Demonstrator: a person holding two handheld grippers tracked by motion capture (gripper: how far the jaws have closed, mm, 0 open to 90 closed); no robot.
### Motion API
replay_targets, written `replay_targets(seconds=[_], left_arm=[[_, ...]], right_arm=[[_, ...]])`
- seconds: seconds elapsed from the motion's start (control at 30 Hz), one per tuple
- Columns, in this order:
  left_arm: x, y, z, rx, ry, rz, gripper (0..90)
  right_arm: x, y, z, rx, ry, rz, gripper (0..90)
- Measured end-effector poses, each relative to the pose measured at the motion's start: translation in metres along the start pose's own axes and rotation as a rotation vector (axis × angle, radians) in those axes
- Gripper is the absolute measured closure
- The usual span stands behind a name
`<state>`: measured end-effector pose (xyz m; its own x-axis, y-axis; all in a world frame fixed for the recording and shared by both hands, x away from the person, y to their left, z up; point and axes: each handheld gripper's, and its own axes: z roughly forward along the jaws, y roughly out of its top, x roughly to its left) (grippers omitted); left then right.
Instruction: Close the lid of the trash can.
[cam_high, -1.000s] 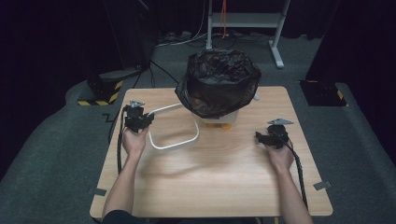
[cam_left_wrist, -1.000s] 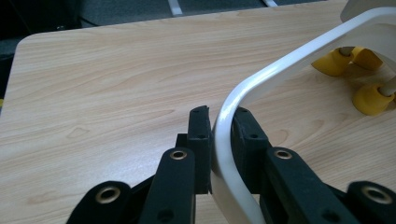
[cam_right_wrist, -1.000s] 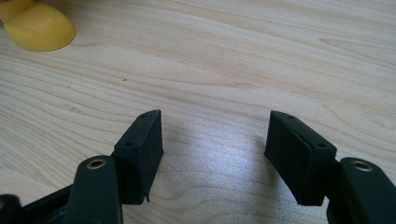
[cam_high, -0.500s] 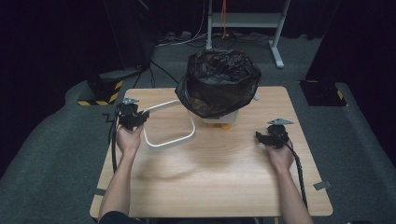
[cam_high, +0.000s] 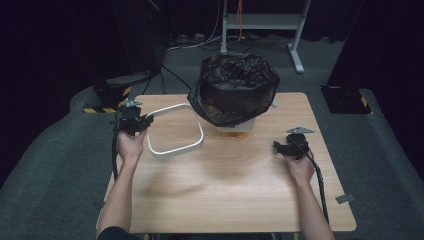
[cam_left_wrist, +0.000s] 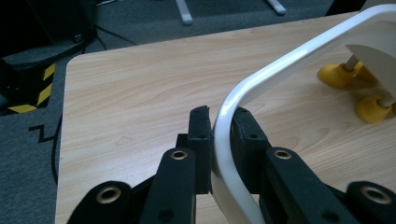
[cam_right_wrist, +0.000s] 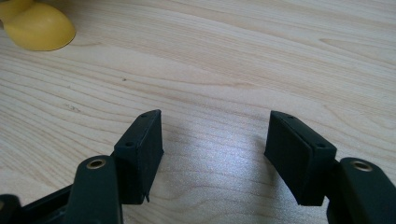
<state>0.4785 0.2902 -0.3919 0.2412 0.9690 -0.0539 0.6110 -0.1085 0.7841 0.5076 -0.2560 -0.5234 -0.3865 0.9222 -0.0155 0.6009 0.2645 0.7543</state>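
My left gripper (cam_high: 134, 120) has its jaws clamped on the near-left corner of the white ring frame (cam_high: 176, 150), gripping the rim (cam_left_wrist: 224, 135) between both pads. The frame sits tilted at the table's (cam_high: 240, 200) left side, its far edge reaching toward the bin with the black bag (cam_high: 234, 90). My right gripper (cam_high: 289, 146) rests low over bare wood at the right, jaws apart, nothing between them. Yellow feet (cam_left_wrist: 337, 74) show beneath the bin.
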Motion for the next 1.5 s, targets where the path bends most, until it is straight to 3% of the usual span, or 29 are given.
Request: replay_targets(seconds=[0.57,0.63,0.83,1.3,1.5], left_arm=[[0.019,0.008,-0.016,-0.024,0.020,-0.059,79.5],[0.021,0.015,-0.017,-0.013,0.001,-0.069,79.4],[0.023,0.030,-0.027,-0.004,0.015,-0.052,79.5],[0.021,0.054,-0.041,-0.045,0.007,-0.055,79.6],[0.021,0.061,-0.044,-0.057,-0.019,-0.074,79.5]], right_arm=[[0.000,0.000,0.000,0.001,-0.003,0.000,36.2],[0.000,0.000,0.000,0.000,0.000,0.001,36.2],[0.000,0.000,0.000,0.001,-0.003,0.002,36.1],[0.000,0.000,0.000,0.001,-0.003,0.003,36.0],[0.000,0.000,0.000,0.002,-0.003,0.002,36.0]])
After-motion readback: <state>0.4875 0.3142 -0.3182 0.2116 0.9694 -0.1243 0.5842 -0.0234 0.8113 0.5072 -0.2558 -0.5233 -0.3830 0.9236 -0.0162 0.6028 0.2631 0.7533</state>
